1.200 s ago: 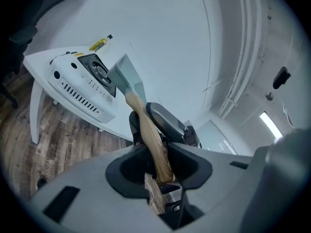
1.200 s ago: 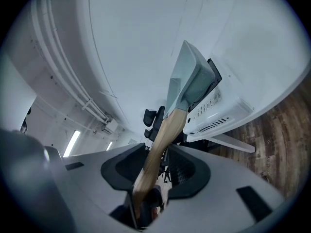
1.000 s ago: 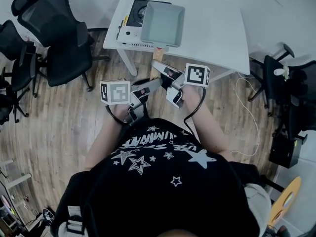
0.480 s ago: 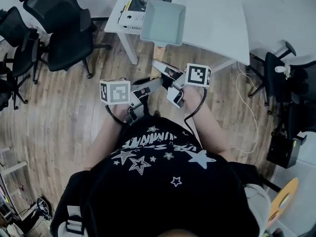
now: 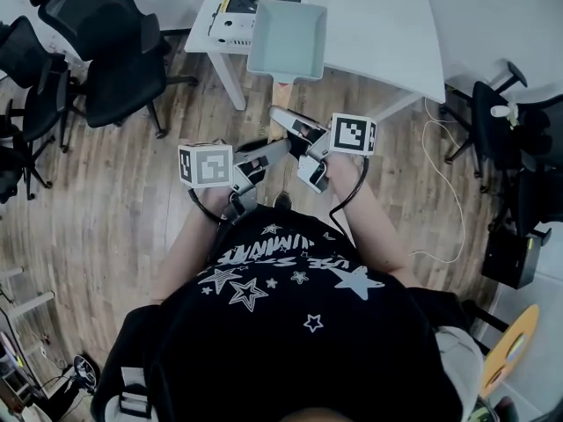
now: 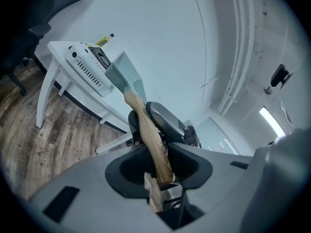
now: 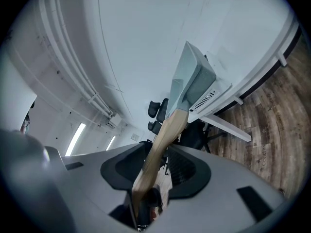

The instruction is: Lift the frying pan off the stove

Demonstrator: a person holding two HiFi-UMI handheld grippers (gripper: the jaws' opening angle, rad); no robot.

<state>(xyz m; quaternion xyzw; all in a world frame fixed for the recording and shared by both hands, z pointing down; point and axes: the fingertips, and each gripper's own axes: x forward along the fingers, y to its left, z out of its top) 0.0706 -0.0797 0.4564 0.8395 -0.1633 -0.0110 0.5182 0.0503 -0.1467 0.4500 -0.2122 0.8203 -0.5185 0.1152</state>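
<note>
A square pale grey-green frying pan (image 5: pixel 288 40) hangs in the air over the table's front edge, clear of the stove (image 5: pixel 236 26), a white cooker with a black top at the table's left end. Its wooden handle (image 5: pixel 281 90) runs back toward me. My left gripper (image 5: pixel 264 152) and right gripper (image 5: pixel 295 130) are both shut on that handle, one behind the other. In the left gripper view the handle (image 6: pixel 148 135) passes between the jaws up to the pan (image 6: pixel 124 74). The right gripper view shows the handle (image 7: pixel 160 144), the pan (image 7: pixel 192 81) and the stove (image 7: pixel 209 100) below it.
The white table (image 5: pixel 387 42) stands on a wooden floor. Black office chairs (image 5: pixel 106 51) crowd the left side, and another chair (image 5: pixel 519 148) is at the right. A white cable (image 5: pixel 440 200) loops on the floor. A small yellow bottle (image 6: pixel 104 39) stands behind the stove.
The pan has come off the stove toward the table's front edge, so more of the black cooktop shows. Both grippers keep their hold on the handle.
</note>
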